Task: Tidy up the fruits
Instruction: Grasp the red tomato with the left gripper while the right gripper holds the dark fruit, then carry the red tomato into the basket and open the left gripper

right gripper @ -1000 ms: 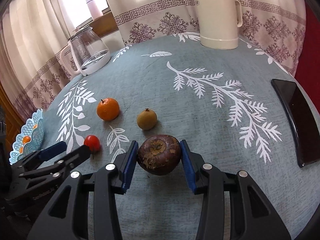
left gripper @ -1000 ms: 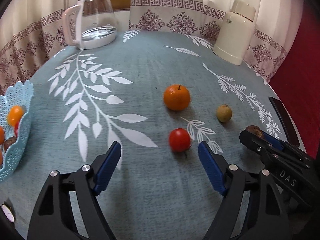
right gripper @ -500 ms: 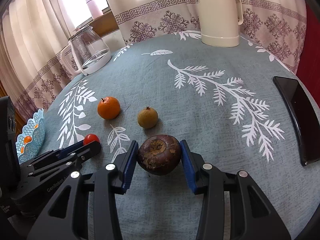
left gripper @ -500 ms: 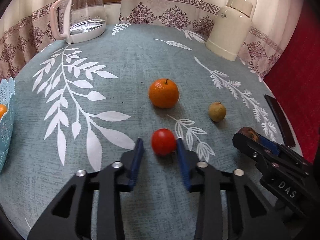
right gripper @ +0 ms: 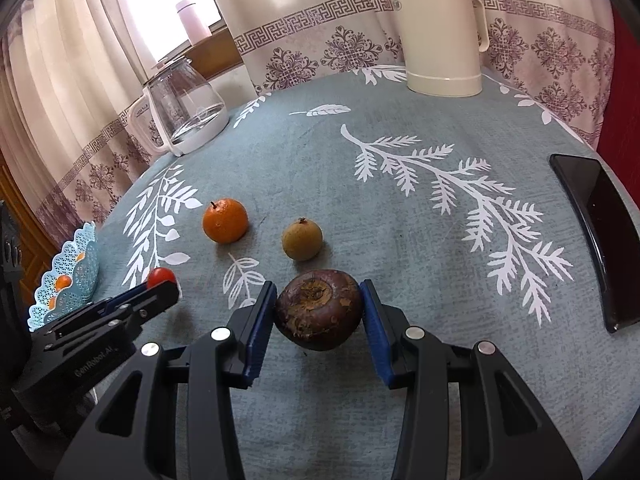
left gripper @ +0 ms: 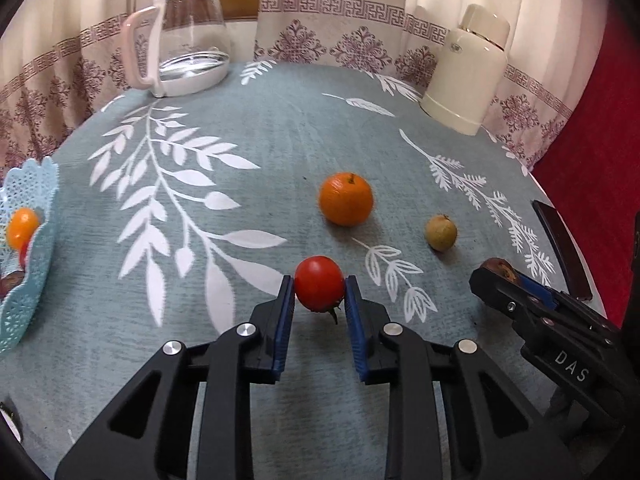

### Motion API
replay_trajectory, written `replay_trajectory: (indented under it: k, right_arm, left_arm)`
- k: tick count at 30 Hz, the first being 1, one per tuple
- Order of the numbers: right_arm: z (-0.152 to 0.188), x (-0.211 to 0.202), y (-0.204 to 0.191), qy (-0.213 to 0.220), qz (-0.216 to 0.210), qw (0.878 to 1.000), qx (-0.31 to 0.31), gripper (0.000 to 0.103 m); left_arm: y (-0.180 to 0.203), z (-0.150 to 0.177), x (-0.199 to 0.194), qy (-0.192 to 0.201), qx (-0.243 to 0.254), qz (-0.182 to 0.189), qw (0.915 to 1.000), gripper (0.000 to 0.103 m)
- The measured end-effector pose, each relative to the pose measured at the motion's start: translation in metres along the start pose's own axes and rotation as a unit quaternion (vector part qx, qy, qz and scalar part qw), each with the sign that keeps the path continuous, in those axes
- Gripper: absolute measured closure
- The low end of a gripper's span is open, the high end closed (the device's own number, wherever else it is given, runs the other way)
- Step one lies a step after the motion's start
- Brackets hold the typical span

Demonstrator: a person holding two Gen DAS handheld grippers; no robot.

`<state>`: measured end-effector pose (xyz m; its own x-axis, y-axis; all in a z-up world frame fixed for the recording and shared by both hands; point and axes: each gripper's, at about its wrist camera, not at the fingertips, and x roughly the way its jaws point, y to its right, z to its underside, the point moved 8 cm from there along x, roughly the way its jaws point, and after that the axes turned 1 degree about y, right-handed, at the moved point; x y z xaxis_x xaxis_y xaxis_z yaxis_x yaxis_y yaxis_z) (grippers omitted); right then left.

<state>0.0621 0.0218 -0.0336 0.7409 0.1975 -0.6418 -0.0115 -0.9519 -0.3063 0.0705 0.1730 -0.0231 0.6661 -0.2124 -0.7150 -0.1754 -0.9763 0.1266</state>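
The left gripper (left gripper: 320, 292) is pinching the small red tomato (left gripper: 319, 283) between its blue pads, and the right gripper (right gripper: 318, 312) is pinching the dark brown fruit (right gripper: 319, 309) in the same way. Both fruits seem just lifted or about to leave the tablecloth (left gripper: 260, 140); I cannot tell if they touch it.

I think the tomato is the bigger risk. It is round, smooth and soft, so too much pressure may bruise it, and too little may let it roll out on the way. The brown fruit is held near the pad tips, so a quick swing could make it slip.

The blue basket (left gripper: 30, 240), with some fruits already inside, stands far to the left at the table edge. The orange (left gripper: 346, 199) and the small yellowish fruit (left gripper: 441, 233) lie apart from the grippers and do not block the way. The two grippers are close together, so they could bump when both go left. The glass kettle (left gripper: 188, 56), the cream flask (left gripper: 468, 68) and the black phone (right gripper: 596, 236) stand well away.
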Motion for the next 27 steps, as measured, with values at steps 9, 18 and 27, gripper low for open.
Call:
replay_trajectory:
  k: [9, 18, 27]
  right_arm:
    - [0.000, -0.002, -0.003, 0.005, -0.010, 1.000, -0.001, 0.060]
    - [0.000, -0.001, -0.003, 0.002, -0.012, 1.000, 0.000, 0.060]
    - [0.001, 0.000, -0.003, 0.002, -0.012, 1.000, -0.001, 0.060]
  left_arm:
    - [-0.030, -0.004, -0.022, 0.021, -0.022, -0.026, 0.9992, 0.077]
    - [-0.079, -0.015, -0.063, 0.063, -0.053, -0.072, 0.9940, 0.077]
    - [-0.136, -0.008, -0.093, 0.083, -0.086, -0.133, 0.9839, 0.077]
